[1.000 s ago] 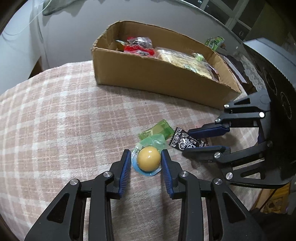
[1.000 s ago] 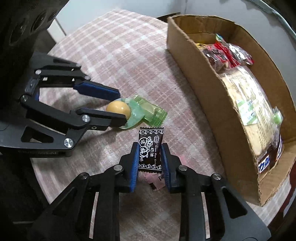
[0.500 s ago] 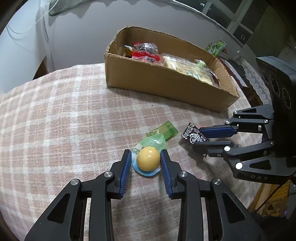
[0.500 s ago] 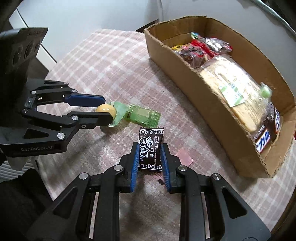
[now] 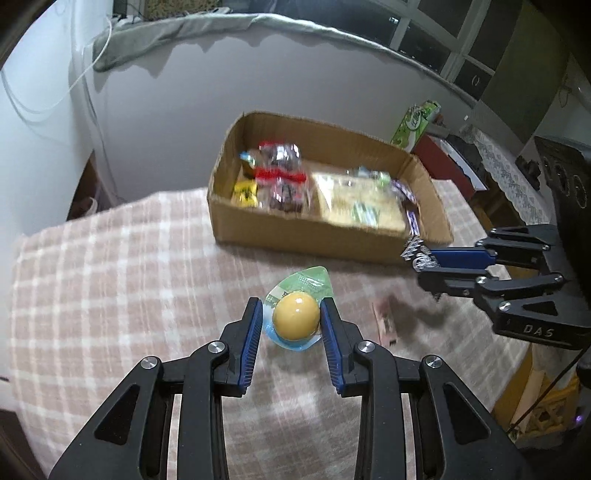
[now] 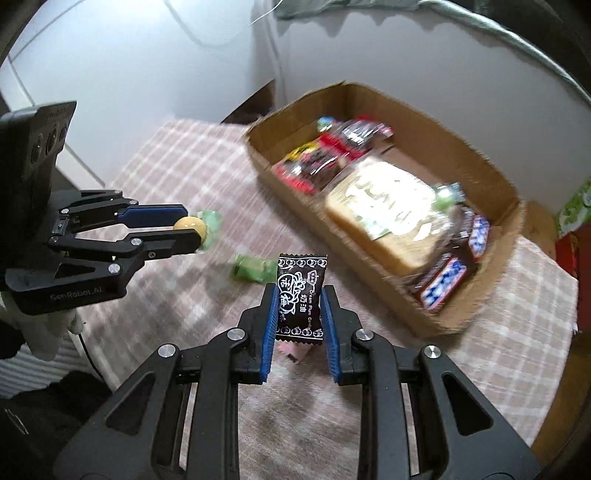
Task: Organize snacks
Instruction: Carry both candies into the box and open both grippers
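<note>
A round table with a pink and white checked cloth fills the lower part of the left wrist view. Behind it stands a plain white wall. A grey cloth lies along the ledge at the top. Dark windows with white frames show in the upper right.

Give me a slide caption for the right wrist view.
Right gripper lifts a black candy toward the snack box.
</note>
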A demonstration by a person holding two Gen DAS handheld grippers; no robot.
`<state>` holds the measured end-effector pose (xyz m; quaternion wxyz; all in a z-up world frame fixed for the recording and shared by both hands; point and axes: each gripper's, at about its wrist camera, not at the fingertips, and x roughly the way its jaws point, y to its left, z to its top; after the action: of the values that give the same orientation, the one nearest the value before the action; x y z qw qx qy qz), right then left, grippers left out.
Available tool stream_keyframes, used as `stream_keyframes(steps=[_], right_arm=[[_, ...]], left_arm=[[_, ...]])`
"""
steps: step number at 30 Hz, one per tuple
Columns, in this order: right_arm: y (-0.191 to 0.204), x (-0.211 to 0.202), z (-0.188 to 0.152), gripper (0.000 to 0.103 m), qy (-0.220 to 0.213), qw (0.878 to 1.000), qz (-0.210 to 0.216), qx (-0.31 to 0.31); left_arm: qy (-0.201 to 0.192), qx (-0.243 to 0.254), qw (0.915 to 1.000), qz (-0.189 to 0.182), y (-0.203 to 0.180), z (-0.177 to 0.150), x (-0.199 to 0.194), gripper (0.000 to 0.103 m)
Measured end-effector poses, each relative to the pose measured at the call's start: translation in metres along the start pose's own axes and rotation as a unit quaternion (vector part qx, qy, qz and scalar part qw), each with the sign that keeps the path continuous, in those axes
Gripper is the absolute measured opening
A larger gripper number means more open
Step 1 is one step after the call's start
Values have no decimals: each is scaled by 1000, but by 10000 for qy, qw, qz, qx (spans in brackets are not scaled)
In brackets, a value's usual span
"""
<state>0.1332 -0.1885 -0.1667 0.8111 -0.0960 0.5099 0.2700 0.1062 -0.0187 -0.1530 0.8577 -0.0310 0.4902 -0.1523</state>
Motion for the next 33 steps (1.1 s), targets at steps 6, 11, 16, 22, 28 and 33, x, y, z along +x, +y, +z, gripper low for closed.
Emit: stream_keyframes(steps=[6, 11, 16, 22, 28, 33], right_arm=[[-20, -26, 9, 24, -256, 9990, -196, 316], [-36, -41, 16, 24, -404, 9973, -362, 494], [-49, -46, 26, 24, -520, 9955, -468, 644], [-65, -46, 38, 24, -605, 9931, -577, 825], [-75, -41, 53, 24, -619, 9921, -640, 880], [-81, -31, 62, 24, -566, 9921, -691, 885]], left_arm=[[-150, 77, 9999, -35, -6, 24, -1, 30], [-280, 156, 9995, -65, -13, 41, -1, 30], [-346, 290, 9990, -71, -19, 57, 2, 30], [-422, 463, 9980, -60, -26, 77, 10, 30], [-475, 527, 9975, -55, -29, 94, 19, 30], [-430, 515, 9977, -48, -26, 104, 31, 30]])
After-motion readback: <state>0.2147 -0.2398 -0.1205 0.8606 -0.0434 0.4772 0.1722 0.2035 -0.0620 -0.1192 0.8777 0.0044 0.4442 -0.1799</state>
